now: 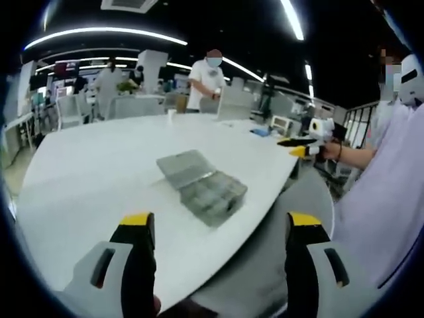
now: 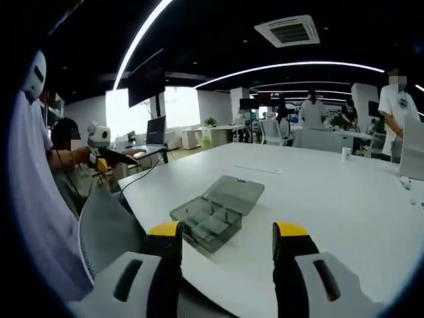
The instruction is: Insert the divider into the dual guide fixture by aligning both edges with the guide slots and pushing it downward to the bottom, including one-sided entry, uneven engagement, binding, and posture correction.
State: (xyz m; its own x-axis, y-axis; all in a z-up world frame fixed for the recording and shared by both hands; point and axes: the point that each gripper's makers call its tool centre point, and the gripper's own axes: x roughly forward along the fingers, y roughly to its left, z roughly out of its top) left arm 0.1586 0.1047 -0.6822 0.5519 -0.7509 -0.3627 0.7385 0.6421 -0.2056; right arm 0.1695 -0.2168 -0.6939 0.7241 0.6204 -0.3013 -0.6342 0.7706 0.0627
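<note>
Both grippers, left [image 1: 220,228] and right [image 2: 227,237], hover spread before the open fixture box [image 1: 202,185].

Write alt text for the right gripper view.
A clear plastic compartment box lies open on a white table, its lid flat behind it, just beyond the right gripper, whose yellow-tipped jaws stand open and empty. People and desks fill the office behind.

I read this as an open-plan office, dark ceiling with curved strip lights [image 2: 291,66], ceiling air vent [image 2: 287,30], large white worktop [image 2: 331,192], hanging monitor [image 2: 147,78], mesh office chairs [image 2: 271,130], desks behind, people standing about [image 1: 207,81].
</note>
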